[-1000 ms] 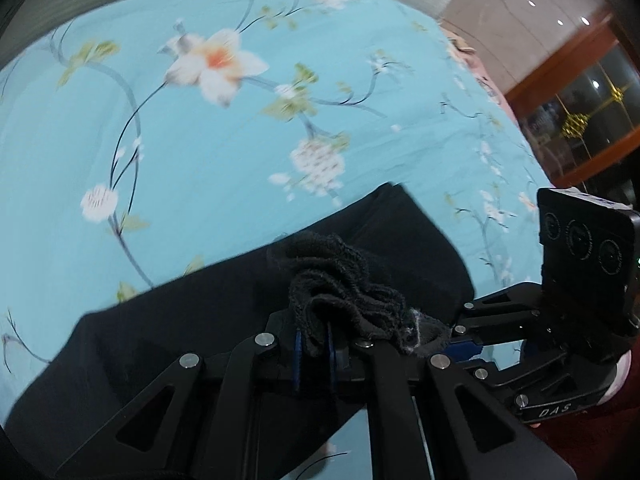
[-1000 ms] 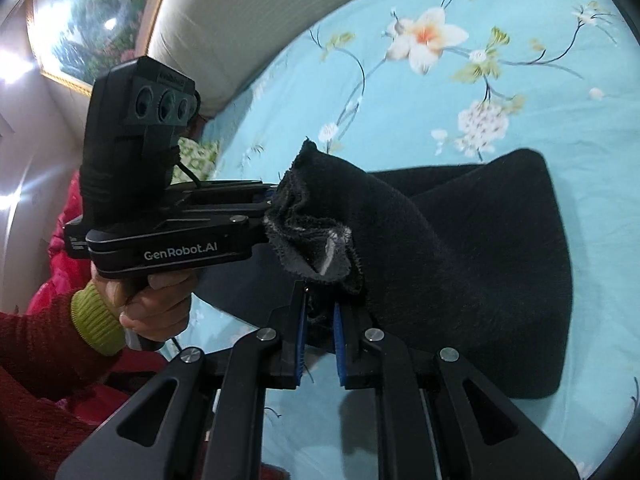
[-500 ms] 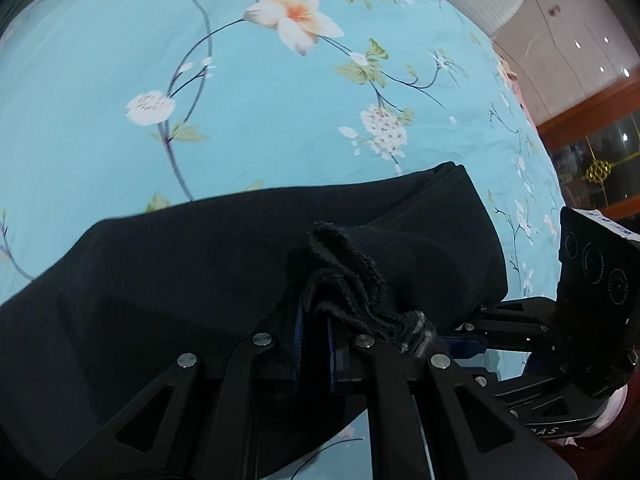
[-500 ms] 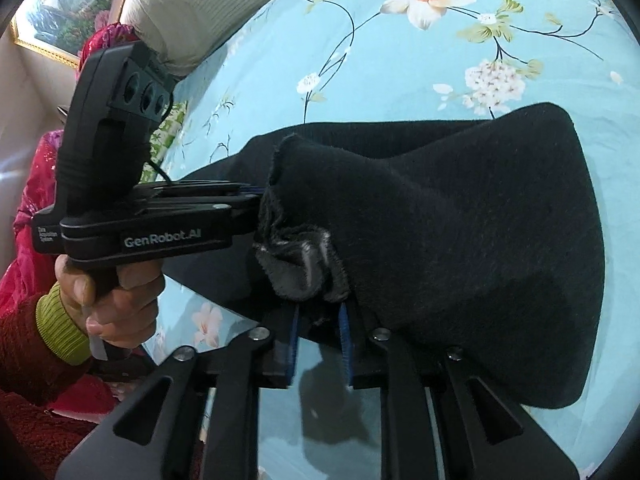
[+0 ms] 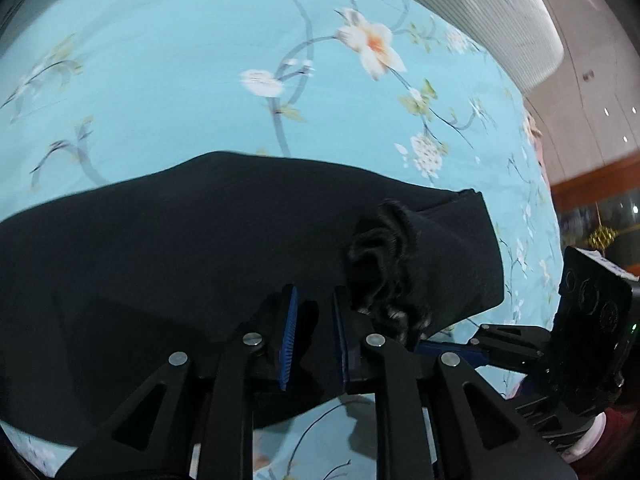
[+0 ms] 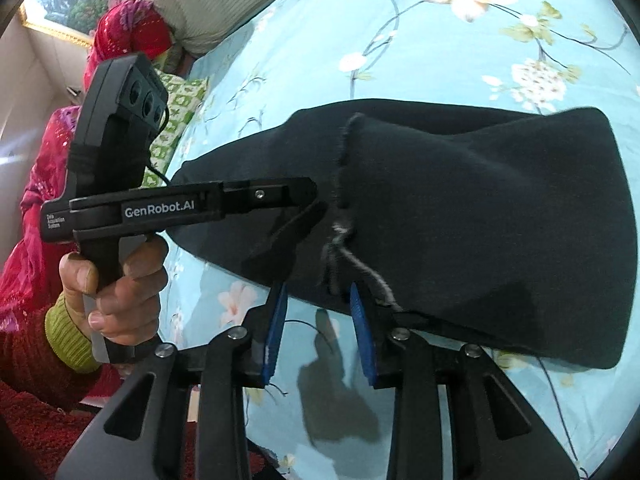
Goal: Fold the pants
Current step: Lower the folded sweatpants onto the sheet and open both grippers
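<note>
The black pants (image 5: 200, 248) lie folded over on the light blue floral bedsheet (image 5: 160, 80). In the left wrist view my left gripper (image 5: 314, 312) has its blue pads apart, with black cloth still between and under them; a bunched frayed hem (image 5: 384, 272) lies just right of it. In the right wrist view the pants (image 6: 480, 220) form a wide dark bundle. My right gripper (image 6: 318, 300) is open at the bundle's near edge, and a frayed grey thread (image 6: 372, 272) trails over its right pad. The left gripper's body (image 6: 180, 208) is at the left of that view.
A ribbed white pillow or bolster (image 5: 500, 20) lies along the far edge of the bed. Red and green patterned cloths (image 6: 132, 40) are piled at the bed's left side. The person's hand in a red sleeve (image 6: 116, 292) holds the left gripper's handle.
Both grippers have opened and let go of the bunched pants hem they held. The pants have dropped flat onto the sheet in a folded bundle.
</note>
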Tool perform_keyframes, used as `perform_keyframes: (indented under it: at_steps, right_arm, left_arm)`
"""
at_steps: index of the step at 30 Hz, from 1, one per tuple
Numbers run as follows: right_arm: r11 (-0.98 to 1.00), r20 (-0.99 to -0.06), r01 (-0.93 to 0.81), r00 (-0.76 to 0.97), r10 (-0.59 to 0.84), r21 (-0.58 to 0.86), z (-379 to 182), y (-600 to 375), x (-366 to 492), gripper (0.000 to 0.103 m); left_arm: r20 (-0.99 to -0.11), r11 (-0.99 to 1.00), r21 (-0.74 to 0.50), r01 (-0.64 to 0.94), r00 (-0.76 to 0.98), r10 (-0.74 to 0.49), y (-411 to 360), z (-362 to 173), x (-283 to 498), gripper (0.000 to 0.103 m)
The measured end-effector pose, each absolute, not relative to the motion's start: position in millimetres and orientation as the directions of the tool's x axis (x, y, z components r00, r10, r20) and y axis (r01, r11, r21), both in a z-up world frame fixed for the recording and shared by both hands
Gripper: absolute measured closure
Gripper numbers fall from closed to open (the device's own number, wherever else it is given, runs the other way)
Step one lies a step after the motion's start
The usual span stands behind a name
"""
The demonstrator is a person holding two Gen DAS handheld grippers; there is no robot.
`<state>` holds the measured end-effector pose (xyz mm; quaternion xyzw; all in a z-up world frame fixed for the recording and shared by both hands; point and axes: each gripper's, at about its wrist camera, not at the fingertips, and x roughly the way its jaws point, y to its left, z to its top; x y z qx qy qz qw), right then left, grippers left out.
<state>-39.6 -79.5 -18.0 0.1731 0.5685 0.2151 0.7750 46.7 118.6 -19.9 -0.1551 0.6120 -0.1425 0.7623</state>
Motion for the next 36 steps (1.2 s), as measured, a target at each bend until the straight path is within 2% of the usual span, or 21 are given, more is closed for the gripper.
perform_keyframes:
  at_steps: [6,11,19,27,36]
  right_arm:
    - [0.841,-0.803,-0.179,0.252,0.541,0.511,-10,-62,-32,0.069]
    - [0.833,-0.800,-0.222,0.237,0.550,0.507,-4,-44,-21,0.069]
    - [0.815,-0.808,-0.310,0.191,0.558,0.490,-4,-6,0,0.064]
    - [0.787,-0.811,-0.391,0.149,0.566,0.478,-5,31,19,0.064]
    - [0.761,-0.823,-0.470,0.116,0.556,0.448,-3,73,46,0.063]
  left_arm:
    - [-0.883,0.901,-0.426,-0.085,0.254,-0.394,160,-14,15,0.081]
    - [-0.881,0.880,-0.434,-0.191,0.293,-0.371,193,-9,-9,0.066]
    - [-0.883,0.838,-0.433,-0.333,0.344,-0.320,243,-2,-53,0.063]
    - [-0.888,0.766,-0.430,-0.477,0.377,-0.264,293,-3,-88,0.061]
    - [-0.895,0.688,-0.423,-0.590,0.388,-0.218,334,-7,-105,0.053]
